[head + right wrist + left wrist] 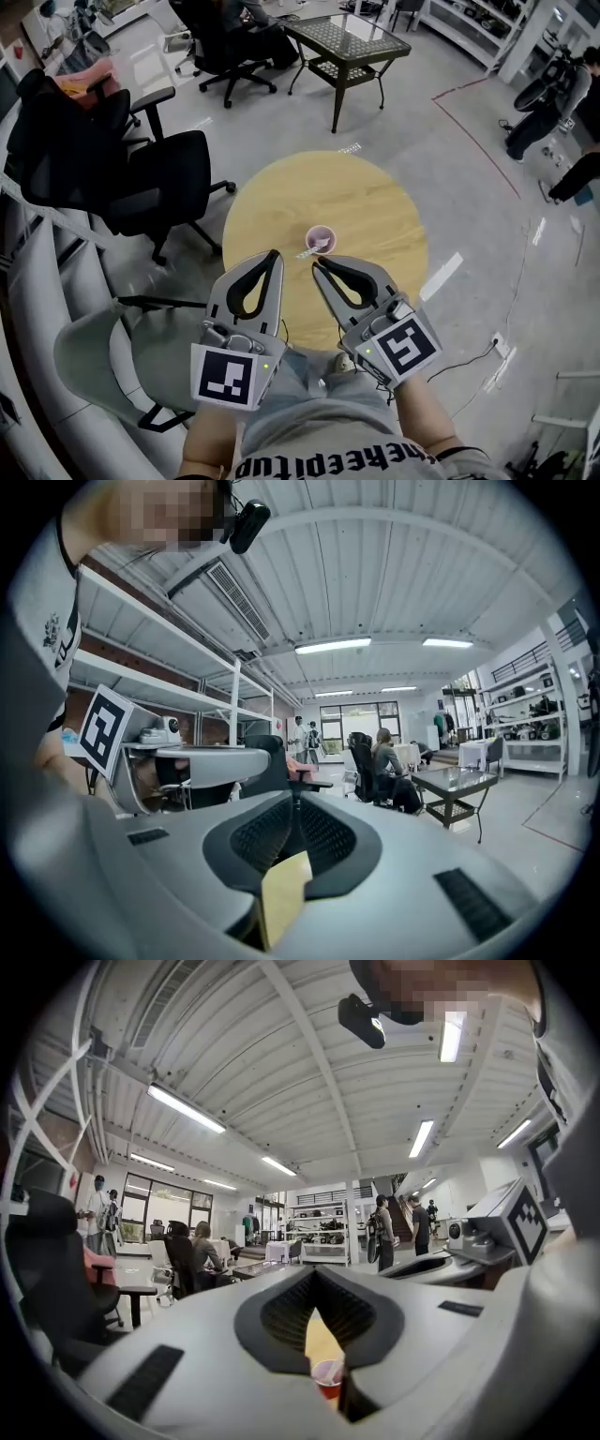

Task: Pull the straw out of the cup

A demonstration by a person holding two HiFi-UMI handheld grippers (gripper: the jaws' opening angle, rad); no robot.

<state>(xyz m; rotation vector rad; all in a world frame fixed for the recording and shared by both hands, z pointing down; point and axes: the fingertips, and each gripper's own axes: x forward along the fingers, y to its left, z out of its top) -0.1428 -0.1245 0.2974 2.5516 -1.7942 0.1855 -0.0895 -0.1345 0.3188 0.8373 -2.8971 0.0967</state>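
A small pink cup point(321, 238) stands near the middle of the round yellow table point(375, 206). A white straw point(308, 251) leans out of it toward me. Both grippers hover over the table's near edge, just short of the cup. My left gripper point(274, 253) is left of the straw with its tips together and nothing held. In the left gripper view the cup point(328, 1378) shows through the slit behind the tips point(315, 1274). My right gripper point(317, 263) points at the straw's near end. Its pads stand a narrow slit apart point(294, 803) with only table behind them.
Black office chairs point(141, 178) stand left of the table and a grey chair point(94, 352) is at my near left. A glass-top table point(347, 37) is at the back with a seated person point(386, 761) by it. People point(562, 103) stand far right.
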